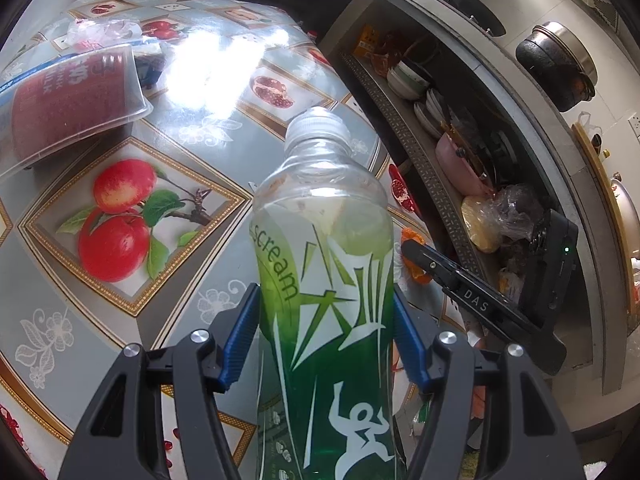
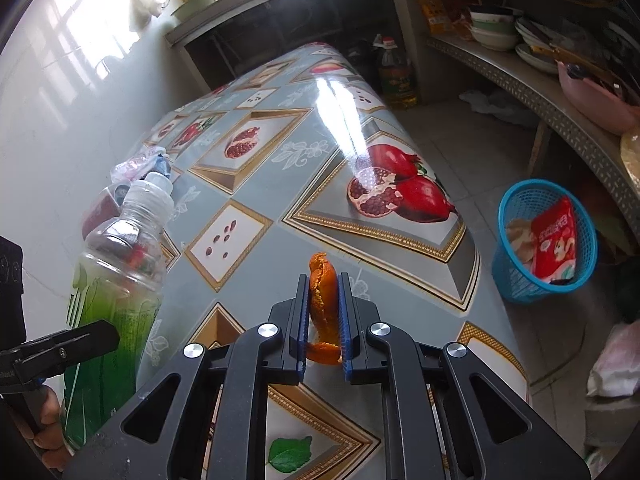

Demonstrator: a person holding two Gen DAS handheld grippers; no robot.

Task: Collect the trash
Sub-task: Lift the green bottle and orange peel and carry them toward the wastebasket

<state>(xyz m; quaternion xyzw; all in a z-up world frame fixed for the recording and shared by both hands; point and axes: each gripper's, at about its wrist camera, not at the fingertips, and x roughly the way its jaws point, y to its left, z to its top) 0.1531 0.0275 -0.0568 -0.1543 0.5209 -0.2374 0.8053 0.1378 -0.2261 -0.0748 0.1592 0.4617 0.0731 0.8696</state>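
above the table [image 2: 256, 184], near its right edge: left gripper [image 1: 325, 332] clamped on green bottle [image 1: 324, 280], held upright; right gripper [image 2: 323, 322] pinching orange peel [image 2: 320, 280]. blue basket [image 2: 516, 280] on floor beyond that edge.

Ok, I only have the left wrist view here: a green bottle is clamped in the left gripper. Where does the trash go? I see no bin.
Observer: There is a blue basket on the floor past the table's right edge; the right wrist view shows it.
Operator: Is it empty?
Observer: No, a red snack wrapper is already in it.
Operator: What is the right gripper holding? I only see orange beside its finger.
Observer: The right gripper is shut on a piece of orange peel, held above the table.
Operator: Anything else on the floor?
Observer: A cooking oil bottle stands at the table's far end.
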